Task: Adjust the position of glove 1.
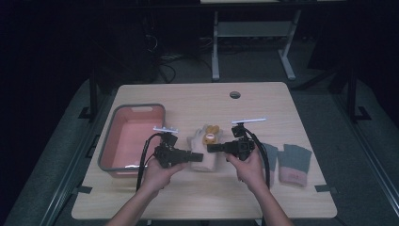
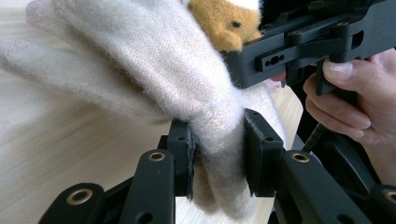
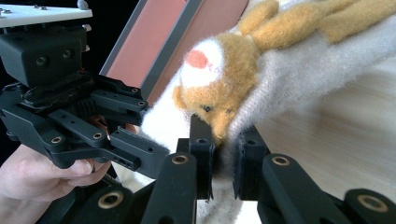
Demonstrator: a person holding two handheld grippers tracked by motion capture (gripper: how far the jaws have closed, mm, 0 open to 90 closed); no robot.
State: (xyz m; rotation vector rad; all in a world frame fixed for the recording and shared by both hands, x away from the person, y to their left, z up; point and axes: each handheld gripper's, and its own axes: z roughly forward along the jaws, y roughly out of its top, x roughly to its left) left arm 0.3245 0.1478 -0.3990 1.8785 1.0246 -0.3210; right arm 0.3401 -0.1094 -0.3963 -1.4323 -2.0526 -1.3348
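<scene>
A fluffy white glove [image 1: 205, 162] with a tan plush animal [image 1: 210, 135] sewn on it lies mid-table. My left gripper [image 1: 196, 156] comes at it from the left and my right gripper [image 1: 210, 148] from the right. In the left gripper view the left gripper [image 2: 217, 158] is shut on a bunched fold of the white glove [image 2: 154, 60]. In the right gripper view the right gripper [image 3: 224, 158] pinches the glove's [image 3: 299, 74] fabric just below the plush animal [image 3: 224, 79]. The two grippers are close together, almost touching.
A pink basin with a grey rim [image 1: 136, 107] stands left of the glove, with nothing visible inside it. Two grey gloves with pink cuffs [image 1: 294, 162] lie flat at the right. The wooden table [image 1: 197, 99] has a cable hole [image 1: 235, 94] near its far edge.
</scene>
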